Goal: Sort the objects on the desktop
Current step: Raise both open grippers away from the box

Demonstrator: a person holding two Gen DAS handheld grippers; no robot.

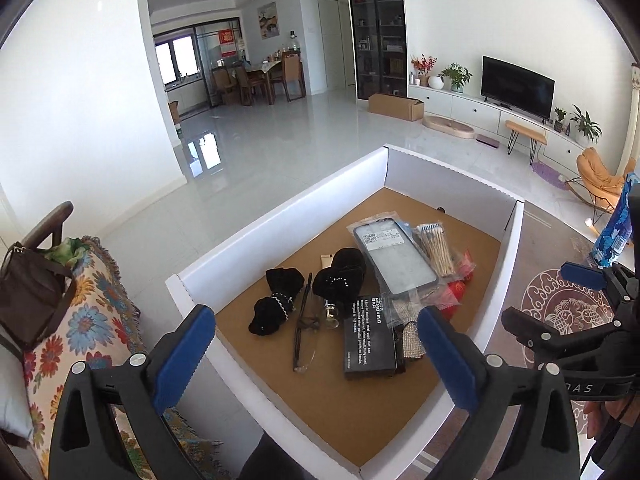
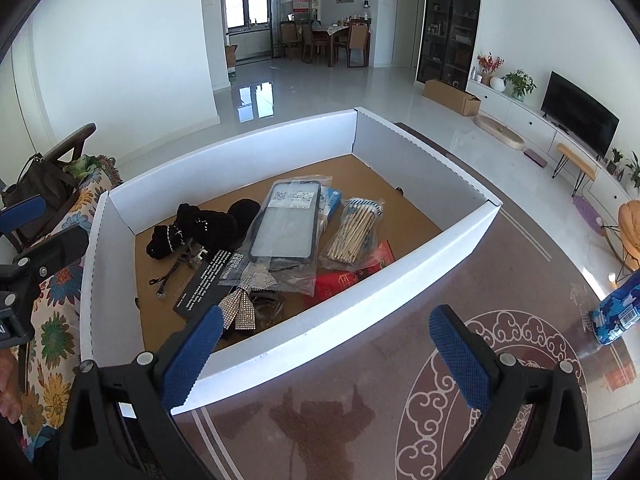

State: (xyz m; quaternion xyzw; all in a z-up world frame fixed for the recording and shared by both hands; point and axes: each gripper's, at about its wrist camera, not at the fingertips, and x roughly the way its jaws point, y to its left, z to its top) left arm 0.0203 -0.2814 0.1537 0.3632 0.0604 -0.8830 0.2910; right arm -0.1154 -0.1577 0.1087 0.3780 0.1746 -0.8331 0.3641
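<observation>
1. The landmark is the white box [image 2: 280, 344], a shallow open carton with a brown cardboard floor, standing on a patterned tabletop [image 2: 360, 420]. The things being sorted lie inside it.
2. In the box's middle lies a bagged phone case [image 2: 286, 220]. Just right of it is a bag of cotton swabs [image 2: 354, 232], with a red packet [image 2: 348, 276] towards the near wall.
3. On the box's left side sit black hair scrunchies [image 1: 276, 304], a pair of glasses [image 1: 304, 320] and a black card box [image 1: 370, 332]. A rhinestone bow [image 2: 242, 308] lies by the near wall.
4. The left gripper [image 1: 316, 356] hangs above the near left corner of the box, jaws spread wide with nothing between them.
5. The right gripper [image 2: 328, 356] hovers over the box's near wall, partly outside it, jaws likewise wide apart and empty.
6. Judged step: between picks, with both claws free. A blue patterned can [image 2: 616, 308] stands outside the box, well to its right, and looks like the next candidate, though the task does not name it.
7. The next move probably calls for swinging the right gripper rightwards and closing on the can's sides.
8. Room: the tabletop right of the box is open. The box walls stand upright, so any lowering inside must clear their rims. The far half of the floor is bare.
</observation>
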